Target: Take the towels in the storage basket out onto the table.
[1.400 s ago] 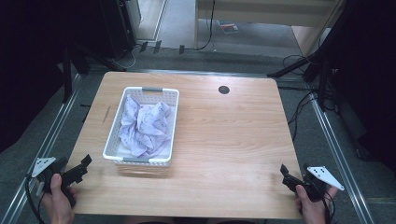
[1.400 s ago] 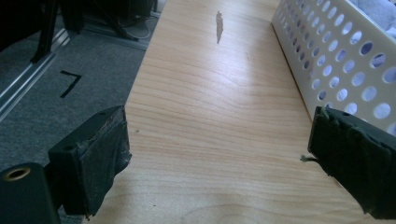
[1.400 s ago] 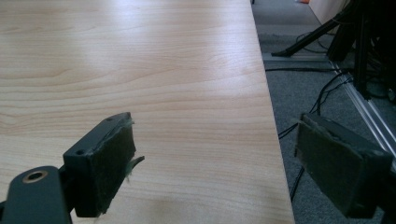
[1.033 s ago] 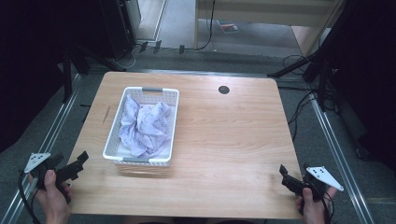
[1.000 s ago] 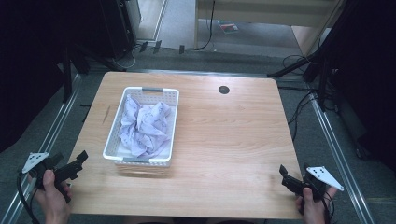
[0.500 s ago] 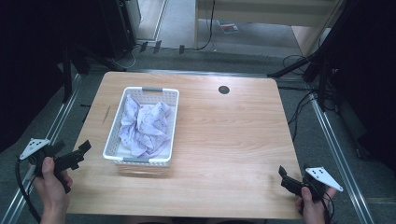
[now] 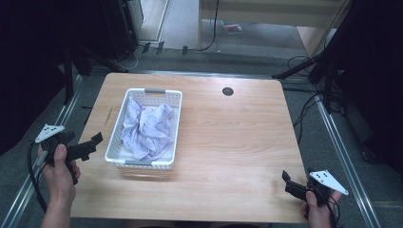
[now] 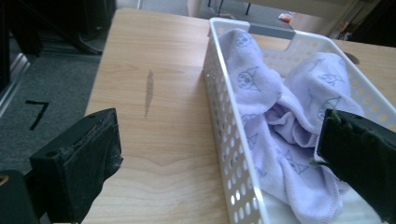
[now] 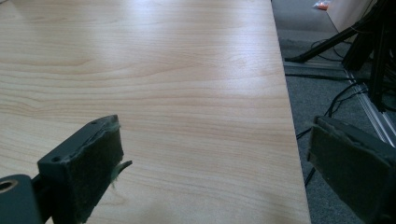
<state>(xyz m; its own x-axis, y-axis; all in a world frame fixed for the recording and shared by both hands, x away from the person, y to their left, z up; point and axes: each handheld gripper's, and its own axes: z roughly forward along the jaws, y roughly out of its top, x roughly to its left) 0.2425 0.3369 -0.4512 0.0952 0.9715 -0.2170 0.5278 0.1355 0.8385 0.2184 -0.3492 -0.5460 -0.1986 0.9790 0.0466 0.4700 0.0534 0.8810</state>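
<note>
Wooden table (image 7: 228, 142) fills my view; the white basket (image 7: 175, 124) sits on its left half, a crumpled lilac towel (image 7: 145, 128) inside. My left gripper (image 7: 92, 142) hovers beside the basket, jaws wide, empty. My right gripper (image 7: 286, 179), also wide, waits at the near right corner.

lab/test rig | wood table (image 7: 228, 142) w/ metal rails (image 7: 343, 156) | floor cables (image 7: 309, 102), tripod legs (image 7: 304, 66)

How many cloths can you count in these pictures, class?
1: a crumpled lilac cloth lies inside the white basket on the table's left half. More could be hidden beneath it.
</note>
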